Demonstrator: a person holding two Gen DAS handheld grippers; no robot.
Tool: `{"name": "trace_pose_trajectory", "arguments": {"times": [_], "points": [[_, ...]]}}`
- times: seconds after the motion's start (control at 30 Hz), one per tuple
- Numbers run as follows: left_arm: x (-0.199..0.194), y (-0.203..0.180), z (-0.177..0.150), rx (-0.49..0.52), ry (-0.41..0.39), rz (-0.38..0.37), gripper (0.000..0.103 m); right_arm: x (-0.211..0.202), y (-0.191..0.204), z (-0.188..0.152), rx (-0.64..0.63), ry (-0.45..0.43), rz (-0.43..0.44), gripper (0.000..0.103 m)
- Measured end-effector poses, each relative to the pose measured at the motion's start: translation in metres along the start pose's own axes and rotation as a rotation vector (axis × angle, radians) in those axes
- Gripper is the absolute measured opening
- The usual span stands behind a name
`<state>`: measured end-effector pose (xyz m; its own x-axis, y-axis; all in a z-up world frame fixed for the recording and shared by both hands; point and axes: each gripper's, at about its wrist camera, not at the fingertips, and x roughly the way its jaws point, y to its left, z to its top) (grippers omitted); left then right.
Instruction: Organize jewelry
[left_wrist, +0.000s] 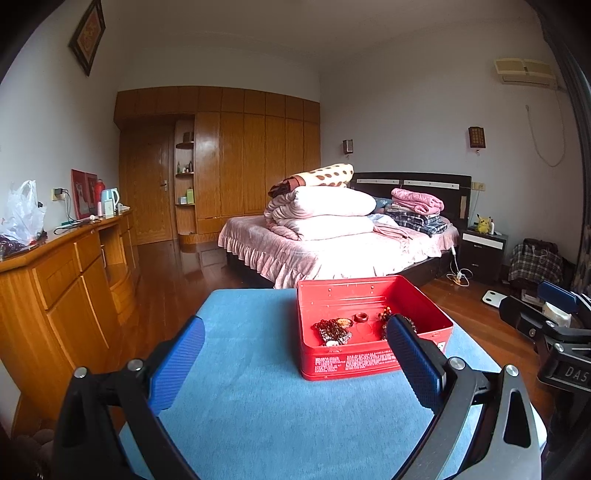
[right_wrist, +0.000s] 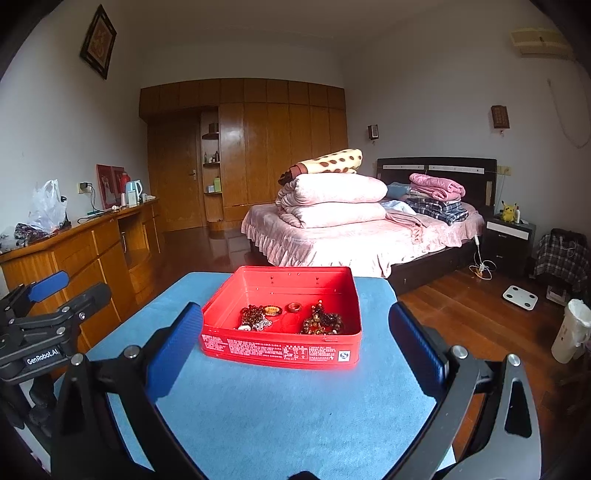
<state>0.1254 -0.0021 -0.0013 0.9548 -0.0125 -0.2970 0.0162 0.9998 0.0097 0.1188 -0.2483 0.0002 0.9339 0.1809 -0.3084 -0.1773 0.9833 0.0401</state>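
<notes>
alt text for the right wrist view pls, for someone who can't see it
An open red rectangular metal tin holding beaded bracelets and a small reddish-brown ring sits on a blue cloth-covered table, centred ahead of the wide-open, empty right tool. The left tool shows at the left edge; behind are a pink-covered bed and wooden wardrobe.

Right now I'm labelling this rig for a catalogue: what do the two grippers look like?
Both match: the left gripper and right gripper have black angular linkage arms with silver round bolts, each ending in two flat blue fingers with finely dotted, textured pads. Seen from the right wrist, the left body carries a white "GenRobot.AI" label. No cables or sleeves show.
</notes>
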Motion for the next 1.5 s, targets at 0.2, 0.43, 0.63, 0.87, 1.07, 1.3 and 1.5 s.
{"name": "trace_pose_trajectory", "arguments": {"times": [0.2, 0.43, 0.63, 0.87, 1.07, 1.3, 1.5], "points": [[-0.0033, 0.0014, -0.0042, -0.005, 0.005, 0.001, 0.097, -0.0012, -0.0046, -0.0059, 0.025, 0.003, 0.003, 0.098], [-0.0030, 0.0021, -0.0036, -0.006, 0.003, 0.000, 0.097, -0.0030, -0.0059, -0.0066, 0.022, -0.001, 0.001, 0.098], [-0.0039, 0.0021, -0.0034, -0.006, 0.007, -0.001, 0.097, -0.0045, -0.0040, -0.0071, 0.008, -0.007, 0.002, 0.098], [-0.0041, 0.0032, -0.0043, -0.007, 0.008, 0.001, 0.097, -0.0040, -0.0022, -0.0080, -0.001, -0.008, -0.002, 0.098], [-0.0042, 0.0044, -0.0045, 0.002, 0.011, -0.005, 0.097, -0.0040, -0.0020, -0.0080, 0.000, -0.007, -0.002, 0.098], [-0.0037, 0.0038, -0.0043, 0.000, 0.011, -0.005, 0.097, -0.0038, -0.0013, -0.0085, 0.001, -0.007, -0.001, 0.098], [-0.0038, 0.0041, -0.0044, 0.001, 0.013, -0.005, 0.097, -0.0037, -0.0011, -0.0090, 0.002, -0.007, -0.003, 0.098]]}}
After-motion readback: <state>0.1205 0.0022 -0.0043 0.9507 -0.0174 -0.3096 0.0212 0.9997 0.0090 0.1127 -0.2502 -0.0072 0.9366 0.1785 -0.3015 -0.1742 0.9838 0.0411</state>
